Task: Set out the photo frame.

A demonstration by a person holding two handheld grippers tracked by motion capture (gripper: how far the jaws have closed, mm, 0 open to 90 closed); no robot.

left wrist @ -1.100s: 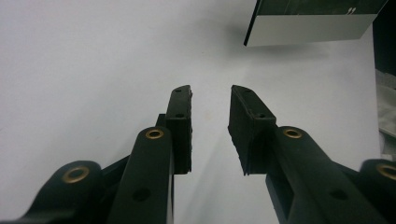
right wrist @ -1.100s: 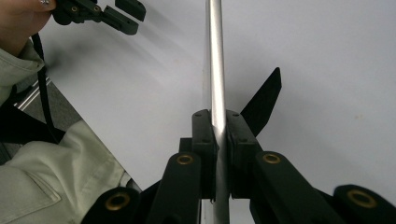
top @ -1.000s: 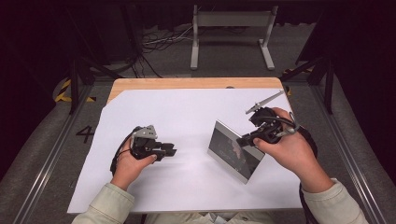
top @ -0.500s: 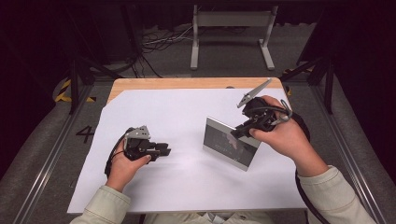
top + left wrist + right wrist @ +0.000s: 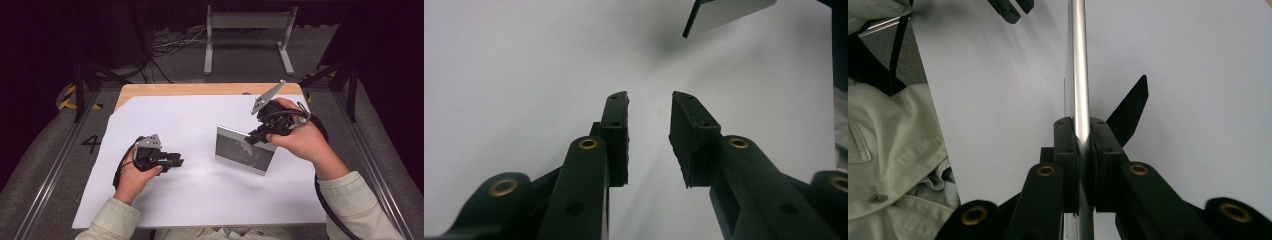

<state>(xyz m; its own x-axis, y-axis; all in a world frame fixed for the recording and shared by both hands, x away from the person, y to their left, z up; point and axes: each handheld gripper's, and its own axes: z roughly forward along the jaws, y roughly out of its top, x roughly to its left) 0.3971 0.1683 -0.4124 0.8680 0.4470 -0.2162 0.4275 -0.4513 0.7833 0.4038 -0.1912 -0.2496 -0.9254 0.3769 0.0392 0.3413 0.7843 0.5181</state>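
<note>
The right gripper (image 5: 256, 136) pinches the top edge of a silver picture frame (image 5: 244, 156), standing upright near the middle of the white sheet (image 5: 200, 200). The left gripper (image 5: 176, 161), left of the frame, is part-open and empty. Probably best to lower the frame squarely until its back stand (image 5: 1130, 111) settles before releasing.

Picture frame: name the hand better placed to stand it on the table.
Right. The right gripper is clamped on the picture frame's top edge, holding it upright on the white sheet. The left gripper sits apart, jaws open, empty.
</note>
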